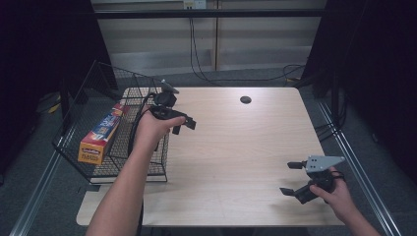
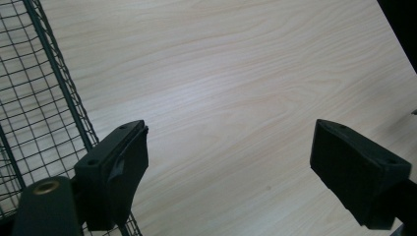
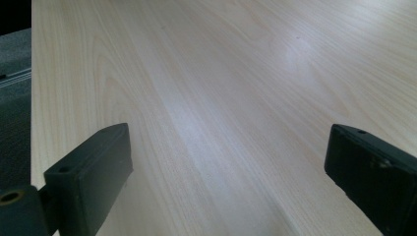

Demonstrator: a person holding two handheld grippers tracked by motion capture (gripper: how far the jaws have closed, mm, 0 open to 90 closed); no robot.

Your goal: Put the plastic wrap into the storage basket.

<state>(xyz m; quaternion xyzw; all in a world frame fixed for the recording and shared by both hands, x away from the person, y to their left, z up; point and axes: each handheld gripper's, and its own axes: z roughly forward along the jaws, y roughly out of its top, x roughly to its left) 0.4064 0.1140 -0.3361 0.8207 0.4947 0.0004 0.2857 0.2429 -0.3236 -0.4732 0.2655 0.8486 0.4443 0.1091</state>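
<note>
Two grippers over desk (image 1: pixel 236 147), both spread, nothing between jaws. Left gripper (image 1: pixel 183 123) hangs just beside wire basket (image 1: pixel 147 162) at desk's left edge. Right gripper (image 1: pixel 293 178) sits low near front right corner. Long orange-and-blue carton (image 1: pixel 101 135) lies tilted inside basket, against far wall. Likely light, stiff cardboard, smooth faces, crushable if squeezed hard. Best hold: across narrow sides near middle, reaching from above basket rim.

High view overlooks table (image 1: pixel 236 147), both gripper views close above it
</note>
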